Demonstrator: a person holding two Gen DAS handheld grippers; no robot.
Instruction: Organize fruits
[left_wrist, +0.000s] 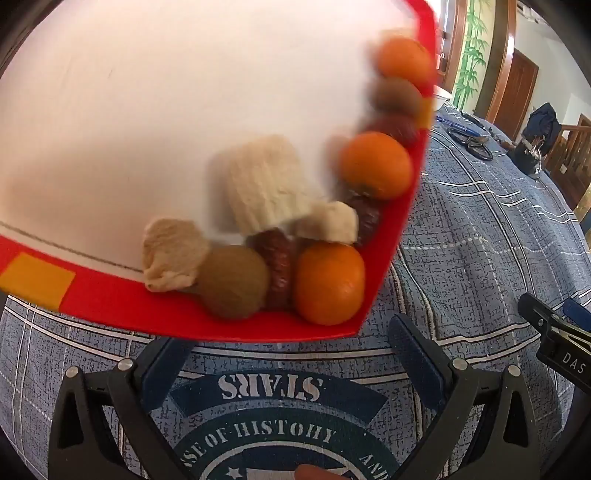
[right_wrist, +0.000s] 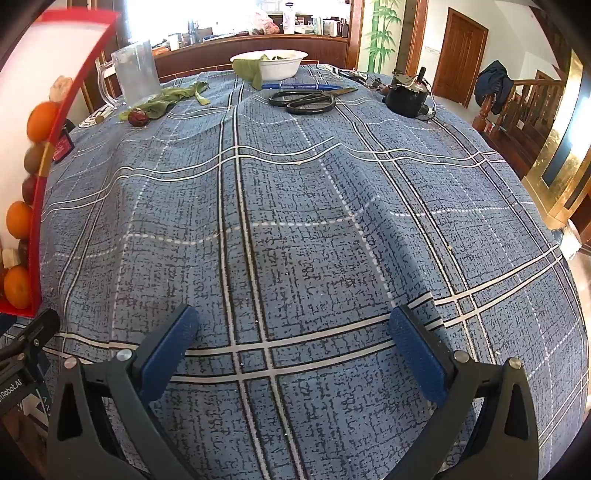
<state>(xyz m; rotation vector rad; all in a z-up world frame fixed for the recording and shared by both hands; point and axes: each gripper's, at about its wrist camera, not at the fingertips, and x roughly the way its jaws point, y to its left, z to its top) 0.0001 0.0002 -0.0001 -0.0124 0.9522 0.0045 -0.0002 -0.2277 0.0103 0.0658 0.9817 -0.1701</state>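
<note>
A white tray with a red rim (left_wrist: 110, 306) fills the left wrist view, blurred and tilted. Fruit is piled in its near right corner: oranges (left_wrist: 328, 282) (left_wrist: 375, 164), a brown kiwi (left_wrist: 232, 282), a dark red fruit (left_wrist: 277, 258) and pale peeled banana pieces (left_wrist: 266, 184). More fruit lines the right rim. My left gripper (left_wrist: 291, 354) is open just below that corner, holding nothing. My right gripper (right_wrist: 291, 343) is open over bare blue cloth, with the tray (right_wrist: 37, 221) at its far left. One dark red fruit (right_wrist: 138, 117) lies on the cloth by green leaves.
A blue checked tablecloth (right_wrist: 314, 221) covers the table. At the far side stand a glass mug (right_wrist: 136, 72), a white bowl (right_wrist: 273, 62), black scissors (right_wrist: 303, 101), a blue pen (right_wrist: 303, 86) and a black device (right_wrist: 406, 98). A wooden railing is on the right.
</note>
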